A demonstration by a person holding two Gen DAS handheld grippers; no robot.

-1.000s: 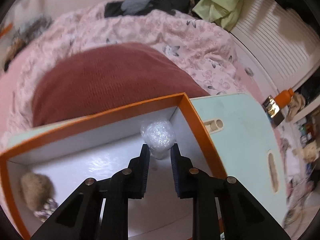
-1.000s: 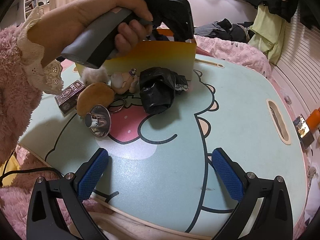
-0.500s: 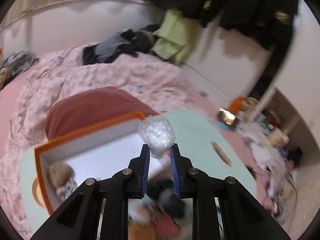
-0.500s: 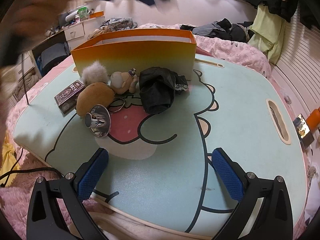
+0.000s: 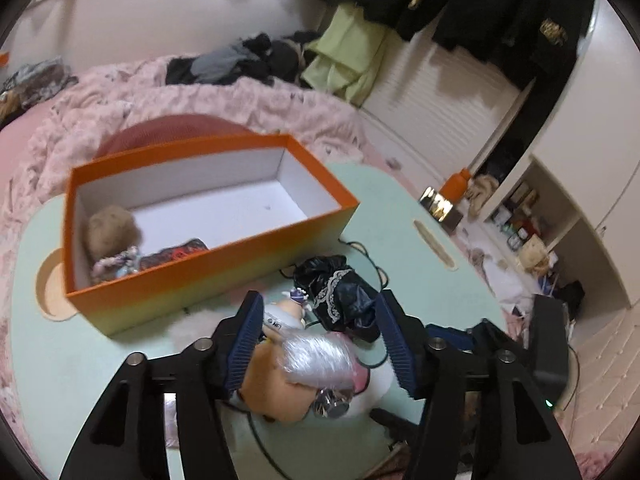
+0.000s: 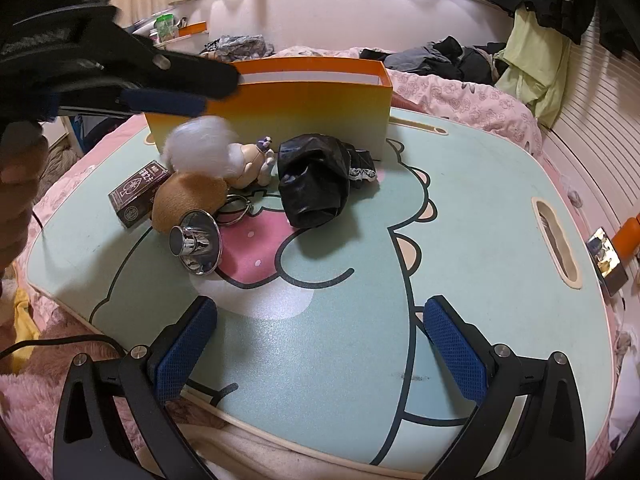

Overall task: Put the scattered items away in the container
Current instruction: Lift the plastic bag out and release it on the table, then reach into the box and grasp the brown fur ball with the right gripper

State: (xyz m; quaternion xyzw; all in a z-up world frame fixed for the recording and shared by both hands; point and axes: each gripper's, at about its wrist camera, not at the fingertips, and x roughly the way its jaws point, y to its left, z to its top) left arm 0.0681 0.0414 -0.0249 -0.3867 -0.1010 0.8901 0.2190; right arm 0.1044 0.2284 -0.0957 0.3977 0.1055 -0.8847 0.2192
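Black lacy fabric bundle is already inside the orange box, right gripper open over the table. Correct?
Not quite. The black lacy fabric bundle lies on the table in front of the orange box, as the right wrist view shows. The right gripper is open over the table.

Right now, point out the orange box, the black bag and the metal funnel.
orange box (image 5: 208, 280): left wrist view, near side wall.
black bag (image 6: 314, 184): right wrist view, middle of the crumpled bag.
metal funnel (image 6: 198, 246): right wrist view, shiny flared cone.
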